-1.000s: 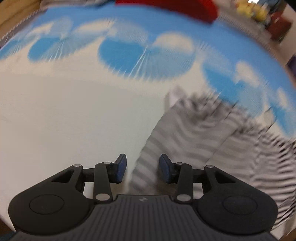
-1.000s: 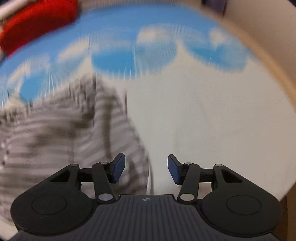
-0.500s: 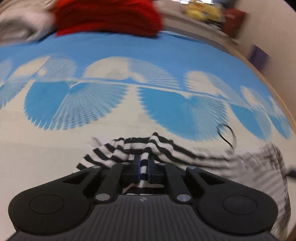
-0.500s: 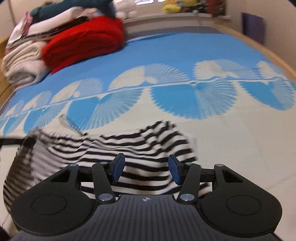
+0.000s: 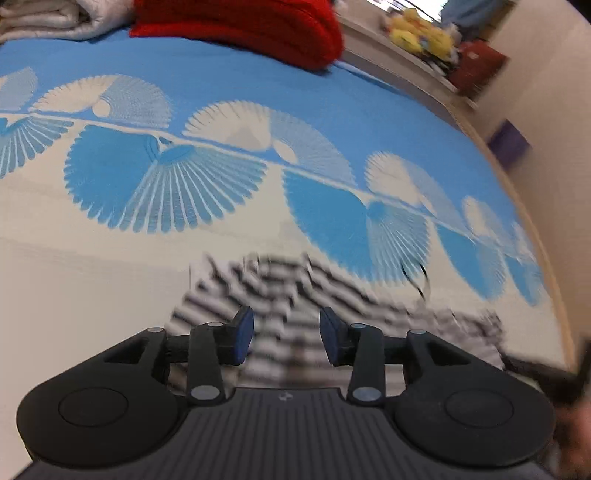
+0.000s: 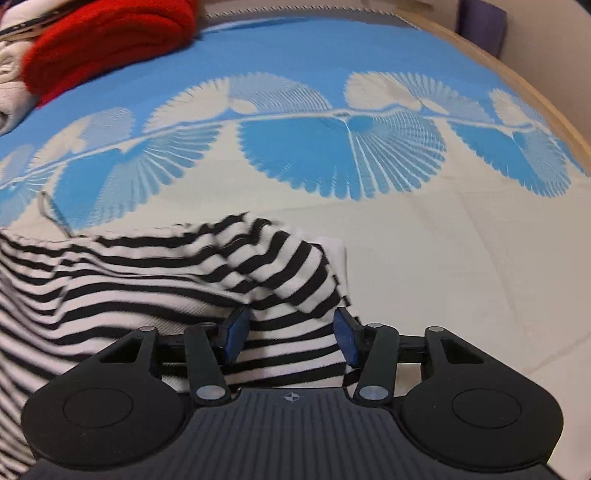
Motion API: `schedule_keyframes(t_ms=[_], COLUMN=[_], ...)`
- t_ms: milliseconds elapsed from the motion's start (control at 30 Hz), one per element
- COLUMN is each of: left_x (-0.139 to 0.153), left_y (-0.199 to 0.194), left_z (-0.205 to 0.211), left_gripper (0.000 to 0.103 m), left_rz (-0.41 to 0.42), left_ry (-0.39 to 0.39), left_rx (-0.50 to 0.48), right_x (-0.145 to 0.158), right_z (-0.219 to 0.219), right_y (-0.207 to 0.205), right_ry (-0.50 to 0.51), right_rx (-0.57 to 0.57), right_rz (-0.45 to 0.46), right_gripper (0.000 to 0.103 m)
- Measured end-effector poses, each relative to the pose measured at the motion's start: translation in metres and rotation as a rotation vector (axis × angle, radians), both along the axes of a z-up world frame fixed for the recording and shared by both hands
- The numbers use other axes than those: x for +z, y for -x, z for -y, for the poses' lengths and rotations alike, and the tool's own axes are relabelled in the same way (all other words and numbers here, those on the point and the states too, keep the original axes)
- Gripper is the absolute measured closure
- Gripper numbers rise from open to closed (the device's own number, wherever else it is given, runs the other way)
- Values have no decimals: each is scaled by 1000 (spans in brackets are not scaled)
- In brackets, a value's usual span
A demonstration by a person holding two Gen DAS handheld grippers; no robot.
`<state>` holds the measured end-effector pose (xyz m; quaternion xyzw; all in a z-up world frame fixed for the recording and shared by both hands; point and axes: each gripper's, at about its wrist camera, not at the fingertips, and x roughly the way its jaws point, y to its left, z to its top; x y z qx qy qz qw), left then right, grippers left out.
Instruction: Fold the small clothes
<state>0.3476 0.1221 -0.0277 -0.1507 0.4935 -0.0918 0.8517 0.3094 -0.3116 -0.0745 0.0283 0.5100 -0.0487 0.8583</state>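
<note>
A black-and-white striped garment (image 6: 155, 280) lies rumpled on the bed, with one part folded over at its right end. It is blurred in the left wrist view (image 5: 280, 291). My left gripper (image 5: 286, 341) is open and empty, with the striped cloth just ahead of and under its blue pads. My right gripper (image 6: 291, 341) is open, with the garment's right end lying between and under its fingers. A thin black cord loop (image 5: 415, 273) lies by the garment's far edge.
The bedspread (image 6: 424, 258) is cream near me, with blue fan patterns beyond. A red folded blanket (image 6: 107, 37) and pale folded bedding (image 5: 51, 18) sit at the far side. Yellow soft toys (image 5: 417, 31) stand on a ledge. The wooden bed edge (image 6: 546, 107) curves on the right.
My left gripper was shut on a bunch of striped cloth half a second ago; it has opened and let go. The right gripper stayed open and moved closer over the garment's right end.
</note>
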Motion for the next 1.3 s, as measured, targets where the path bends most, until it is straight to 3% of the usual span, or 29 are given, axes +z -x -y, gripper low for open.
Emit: schedule_keyframes(t_ms=[100, 200, 300, 400, 500, 567, 633, 733, 767, 800, 833, 867, 933, 1000, 1100, 1200, 1300], left_x=[0, -24, -61, -53, -33, -31, -42, -52, -48, -43, -35, -24, 4, 32, 64, 77, 74], left_y=[27, 50, 67, 70, 76, 80, 84, 89, 91, 92, 95, 99, 111, 128, 161, 180, 213], left_z=[2, 7, 12, 5, 4, 5, 11, 24, 27, 30, 34, 38, 40, 40, 50, 58, 62], left_gripper=[60, 60, 60, 60, 60, 60, 60, 60, 60, 60, 59, 59, 56, 52, 46, 42, 38], left_rz=[-39, -154, -256, -241, -188, -197, -246, -276, -272, -262, -241, -205, -117, -19, 113, 188, 243], left_ry=[-55, -129, -365, -347, -328, -299, -352, -453, -470, -492, -519, -536, -503, -441, -430, -401, -361], left_rx=[-141, -306, -403, -376, -353, -363, -390, -397, -375, -345, -308, -262, -164, -82, -22, -10, 18], right_x=[-11, -13, -2, 23, 46, 55, 55, 18, 3, -1, 3, 10, 30, 57, 102, 133, 140], right_z=[4, 15, 15, 12, 13, 10, 6, 8, 10, 14, 16, 19, 23, 24, 21, 17, 7], right_y=[-8, -11, -10, 3, 23, 39, 57, 78, 83, 89, 89, 90, 93, 100, 120, 147, 182], right_ry=[71, 22, 13, 7, -73, -115, -74, 45, 86, 98, 113, 120, 132, 107, 66, -1, -56], right_rx=[-35, -105, -131, -130, -82, 2, 82, 169, 179, 188, 194, 192, 138, 99, 31, 2, 8], right_rz=[16, 15, 18, 80, 93, 60, 13, -202, -278, -275, -253, -223, -140, -12, 219, 381, 460], right_gripper=[53, 52, 52, 50, 43, 41, 41, 41, 33, 26, 24, 30, 38, 38, 37, 35, 30])
